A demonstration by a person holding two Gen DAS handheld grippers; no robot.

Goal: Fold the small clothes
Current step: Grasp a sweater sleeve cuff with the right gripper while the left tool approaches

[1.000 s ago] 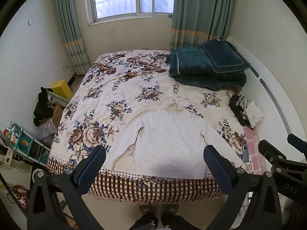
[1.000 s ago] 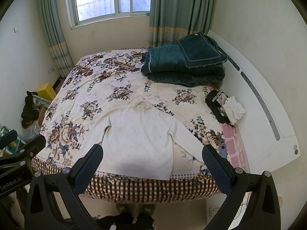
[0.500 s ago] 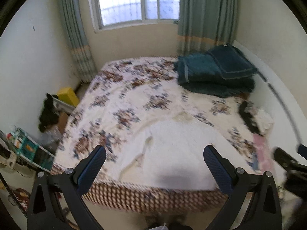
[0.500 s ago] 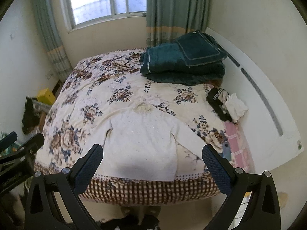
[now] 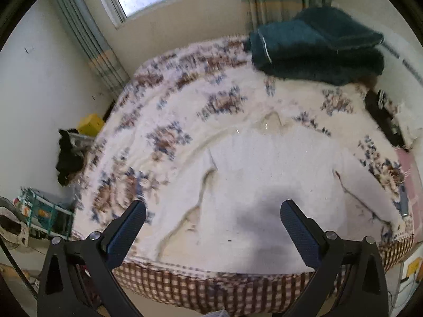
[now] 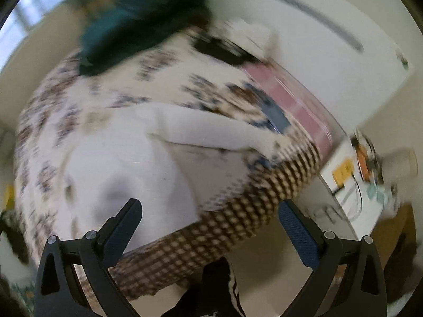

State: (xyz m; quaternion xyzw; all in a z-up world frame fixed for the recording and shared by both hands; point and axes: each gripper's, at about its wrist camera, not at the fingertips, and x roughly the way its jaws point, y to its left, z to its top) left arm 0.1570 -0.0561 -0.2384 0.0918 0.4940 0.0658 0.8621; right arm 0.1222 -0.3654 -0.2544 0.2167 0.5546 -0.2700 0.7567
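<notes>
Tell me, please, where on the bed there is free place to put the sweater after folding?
The widest bare patch of bedspread lies between the white sweater and the window-side edge, left of the folded teal blanket. A smaller bare strip lies between sweater and blanket. It is crowded along the headboard side: dark and white clothes and a pink cloth.

Ahead of the left tongs (matt black plastic, blue textured pads) lies a soft white knit sweater on a floral cotton bedspread; beyond, a plush teal blanket.
</notes>
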